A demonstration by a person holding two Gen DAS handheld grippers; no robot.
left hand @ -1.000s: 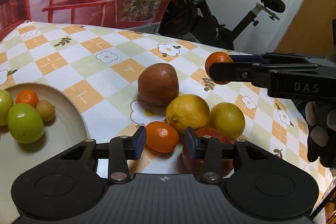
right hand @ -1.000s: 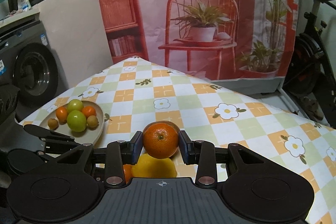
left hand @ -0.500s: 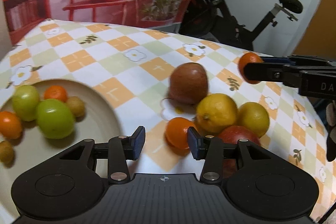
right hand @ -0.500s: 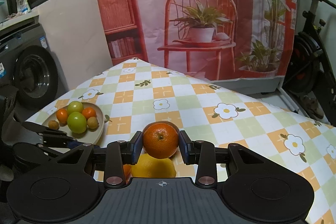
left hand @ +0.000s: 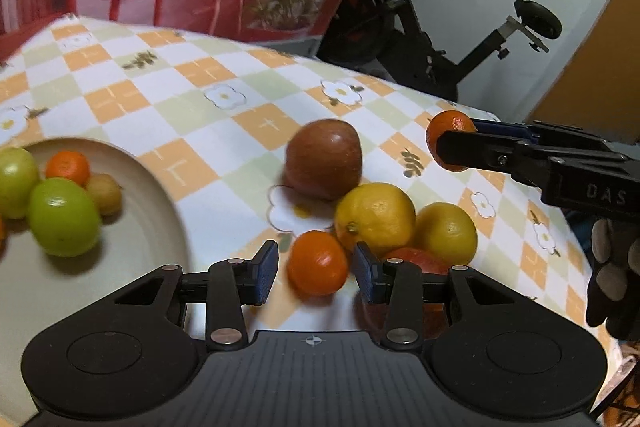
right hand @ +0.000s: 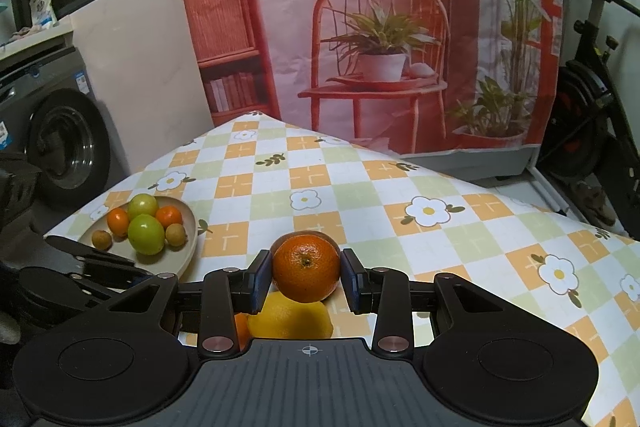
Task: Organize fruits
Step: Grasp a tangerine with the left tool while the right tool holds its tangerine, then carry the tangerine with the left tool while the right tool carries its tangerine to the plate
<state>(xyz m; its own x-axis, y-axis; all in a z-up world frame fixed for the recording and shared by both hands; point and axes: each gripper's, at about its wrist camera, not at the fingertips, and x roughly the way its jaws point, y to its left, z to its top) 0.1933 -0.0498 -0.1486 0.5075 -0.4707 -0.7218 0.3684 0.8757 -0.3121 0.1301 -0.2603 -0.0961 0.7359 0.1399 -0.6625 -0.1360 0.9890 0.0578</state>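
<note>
A small orange lies on the tablecloth between the fingers of my left gripper. Its jaws are closing, and a gap still shows beside the left pad. Just behind lie two lemons, a brown-red apple and a red apple partly hidden by my right finger. My right gripper is shut on a larger orange, held above the table; that orange shows at the right in the left wrist view. A beige plate at the left holds green fruits, small oranges and little brown fruits.
The table wears a checked flower cloth. An exercise bike stands beyond the far edge and a washing machine to the left. A gloved hand holds the right gripper. The plate sits near the table's left corner.
The left gripper swung a little toward the plate and came back, so the small orange sits between its fingers again. The right gripper and its orange have not moved.
</note>
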